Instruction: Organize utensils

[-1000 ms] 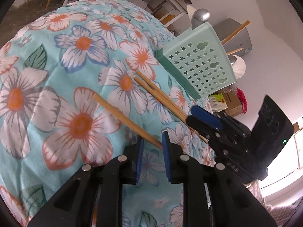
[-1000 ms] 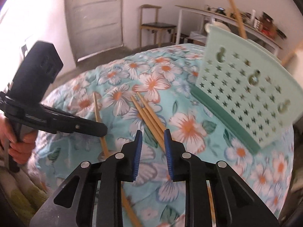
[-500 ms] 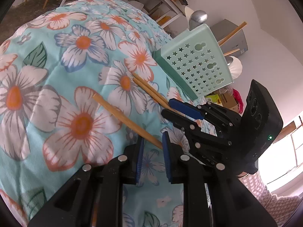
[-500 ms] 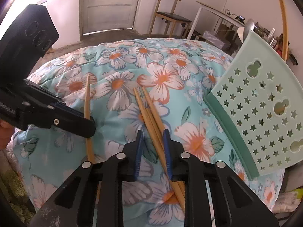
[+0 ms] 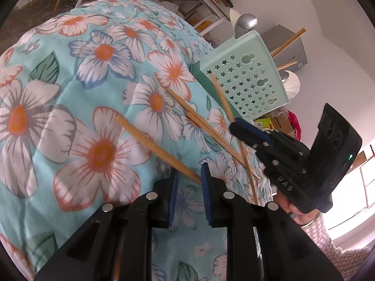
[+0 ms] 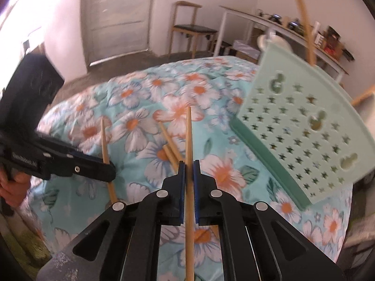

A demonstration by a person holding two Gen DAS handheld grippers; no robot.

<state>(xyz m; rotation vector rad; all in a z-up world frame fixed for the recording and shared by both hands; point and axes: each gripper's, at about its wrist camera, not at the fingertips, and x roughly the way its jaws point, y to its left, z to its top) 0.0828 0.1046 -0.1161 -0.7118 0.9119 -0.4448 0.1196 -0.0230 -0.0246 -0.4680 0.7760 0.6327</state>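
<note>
Lying on a bed's floral quilt (image 6: 131,121), a lone chopstick (image 5: 154,147) sits farthest left; in the left wrist view its near end runs between the blue pads of the left hand-held gripper (image 5: 188,182). Those pads stand a little apart, and whether they actually press on the stick cannot be told from either view. From the right wrist view the same left hand-held gripper (image 6: 110,171) reaches in from the left edge, a person's hand (image 6: 14,187) around its grip, with that stick (image 6: 105,145) crossing at its tip.

Toward the middle of the quilt two more chopsticks (image 5: 206,128) lie side by side, touching, angled away toward the holder.

Next comes the right hand-held gripper (image 6: 189,164), whose jaws have just been closing and are now clamped on a single chopstick (image 6: 188,135). This stick is lifted off the quilt and points forward past the fingertips, its back end trailing between the black arms. In the left wrist view the right hand-held gripper (image 5: 234,126) shows the same stick (image 5: 222,98) blurred and slanting upward.

At the right stands a mint-green utensil holder (image 6: 302,126), pierced with star-shaped holes, tilted on the quilt. Chopsticks (image 5: 288,42) and a metal spoon (image 5: 246,23) poke out of its top.
</note>
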